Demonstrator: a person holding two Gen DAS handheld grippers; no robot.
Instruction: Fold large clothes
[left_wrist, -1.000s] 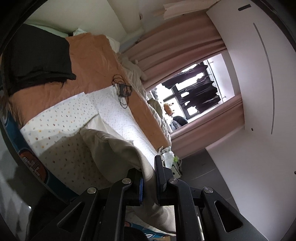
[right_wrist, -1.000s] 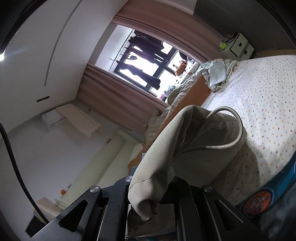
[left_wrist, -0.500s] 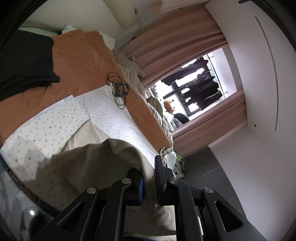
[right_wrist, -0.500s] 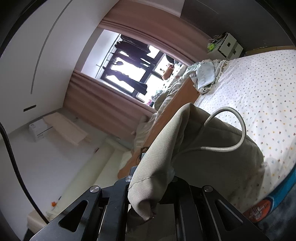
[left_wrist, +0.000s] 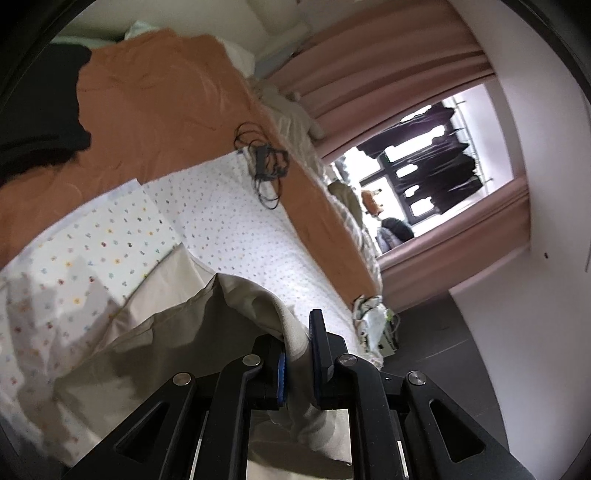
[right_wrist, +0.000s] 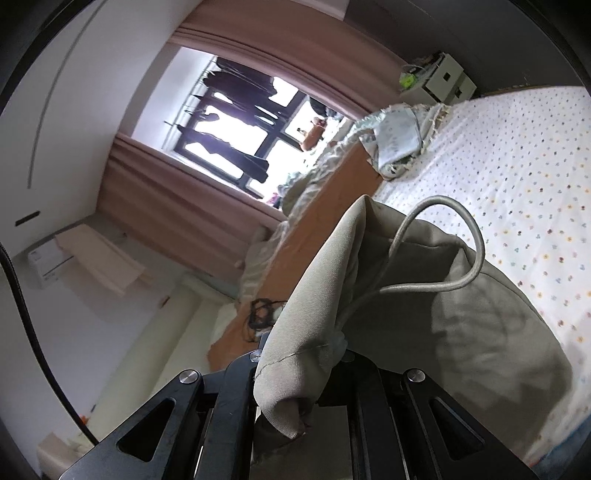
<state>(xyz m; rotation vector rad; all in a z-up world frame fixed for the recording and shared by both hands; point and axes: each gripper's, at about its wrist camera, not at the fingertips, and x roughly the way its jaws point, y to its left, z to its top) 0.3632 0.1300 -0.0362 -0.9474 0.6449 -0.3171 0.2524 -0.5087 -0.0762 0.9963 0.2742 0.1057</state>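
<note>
The beige garment (left_wrist: 155, 354) has spread farther across the dotted sheet (left_wrist: 229, 229).

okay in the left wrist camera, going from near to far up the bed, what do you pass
Left claw shut on the beige garment → dotted white sheet → tangled black cable → orange blanket.

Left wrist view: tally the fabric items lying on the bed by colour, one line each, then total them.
Beige: 1, the beige garment, clamped in the left gripper
Black: 1, the black garment
Orange: 1, the orange blanket
White with coloured dots: 1, the dotted sheet
Total: 4
</note>
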